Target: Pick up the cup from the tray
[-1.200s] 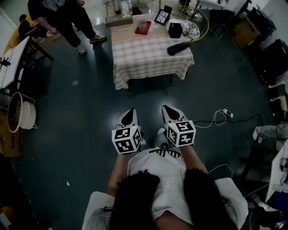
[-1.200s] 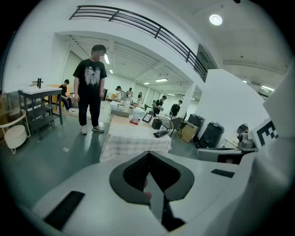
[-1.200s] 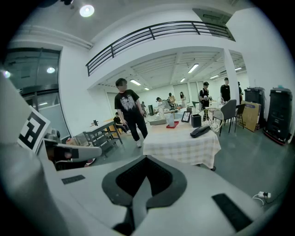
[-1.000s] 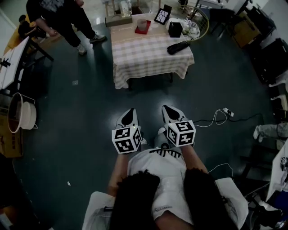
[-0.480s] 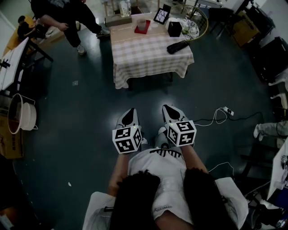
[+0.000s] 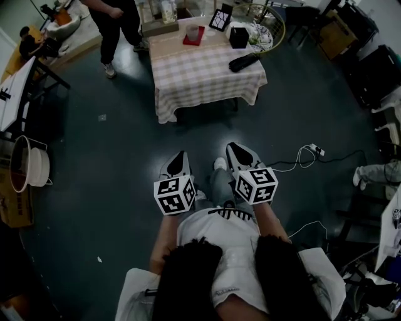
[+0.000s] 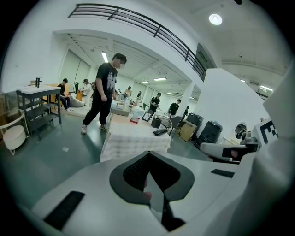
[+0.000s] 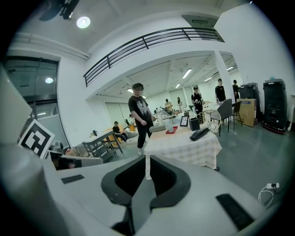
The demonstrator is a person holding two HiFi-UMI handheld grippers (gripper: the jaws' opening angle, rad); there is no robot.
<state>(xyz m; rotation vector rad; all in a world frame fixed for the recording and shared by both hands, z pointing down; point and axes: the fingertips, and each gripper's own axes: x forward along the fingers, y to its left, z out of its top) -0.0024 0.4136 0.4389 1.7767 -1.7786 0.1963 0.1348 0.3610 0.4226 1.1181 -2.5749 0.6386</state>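
Note:
A pale cup [image 6: 192, 31] stands on a small red tray [image 6: 194, 39] at the far end of a table with a checked cloth [image 6: 203, 75], well ahead of me across the dark floor. My left gripper [image 6: 180, 154] and right gripper [image 6: 231, 147] are side by side close to my body, both shut and empty, pointing toward the table. In the left gripper view the cup [image 7: 136, 114] and the tray [image 7: 134, 120] look small beyond the shut gripper [image 7: 148, 156]. In the right gripper view the cup [image 8: 169, 124] shows above the shut gripper [image 8: 147, 159].
A person [image 6: 118, 15] stands at the table's far left corner. On the table are a black box [image 6: 238, 37], a picture frame [image 6: 219, 20] and a long black object [image 6: 244, 61]. A cable with a power strip [image 6: 315, 150] lies on the floor at right; a white tub [image 6: 26, 168] sits at left.
The table has slid slightly up and left in the head view. The person beside it has stepped further along its far side. My foot has come forward; both grippers stay shut.

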